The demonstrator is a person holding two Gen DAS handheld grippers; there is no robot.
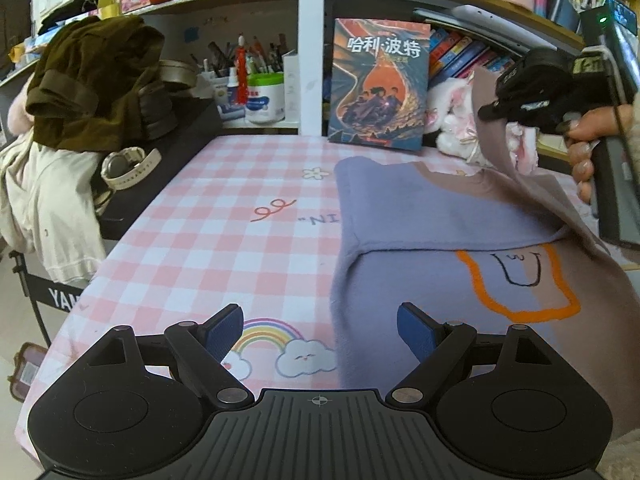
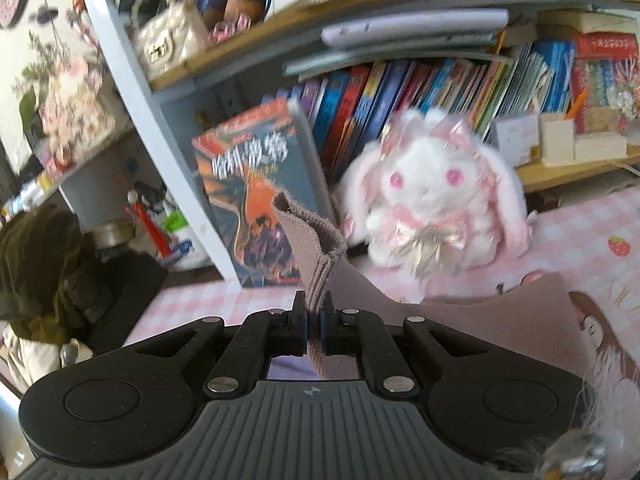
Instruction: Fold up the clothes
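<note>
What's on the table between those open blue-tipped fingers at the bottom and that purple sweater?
Nothing but bare pink checked tablecloth with a printed rainbow, seen in the left wrist view. The left gripper is open and empty beside the lilac and mauve sweater.

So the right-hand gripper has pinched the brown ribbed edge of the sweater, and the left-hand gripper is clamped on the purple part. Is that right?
Not quite. The left gripper is open and holds nothing; the left wrist view shows its blue pads apart above the checked tablecloth, beside the sweater. The right gripper has indeed pinched the brown ribbed edge.
</note>
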